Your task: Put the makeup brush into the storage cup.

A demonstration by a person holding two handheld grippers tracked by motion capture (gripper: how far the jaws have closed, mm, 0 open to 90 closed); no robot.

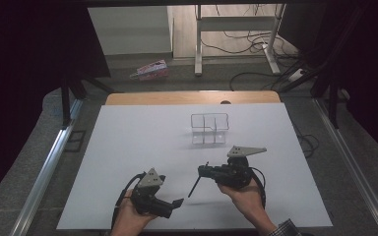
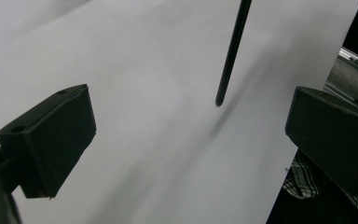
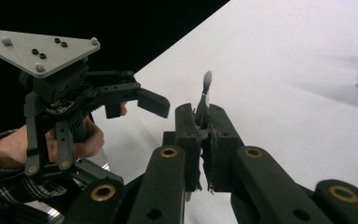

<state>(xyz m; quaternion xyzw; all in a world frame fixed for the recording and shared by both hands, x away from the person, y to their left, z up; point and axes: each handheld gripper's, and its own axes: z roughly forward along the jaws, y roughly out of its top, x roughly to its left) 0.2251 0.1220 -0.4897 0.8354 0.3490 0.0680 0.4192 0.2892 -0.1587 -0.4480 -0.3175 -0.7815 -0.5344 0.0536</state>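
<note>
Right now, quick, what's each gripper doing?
Left gripper: open, holding nothing.
Right gripper: closed on a thin black stick, which points down toward the table.

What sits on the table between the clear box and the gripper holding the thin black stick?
Nothing: the high view shows bare white table between the clear box and the right gripper.

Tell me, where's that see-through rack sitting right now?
In the high view the clear rack stands on the white table, right of centre toward the far edge, beyond the right gripper and apart from it.
</note>
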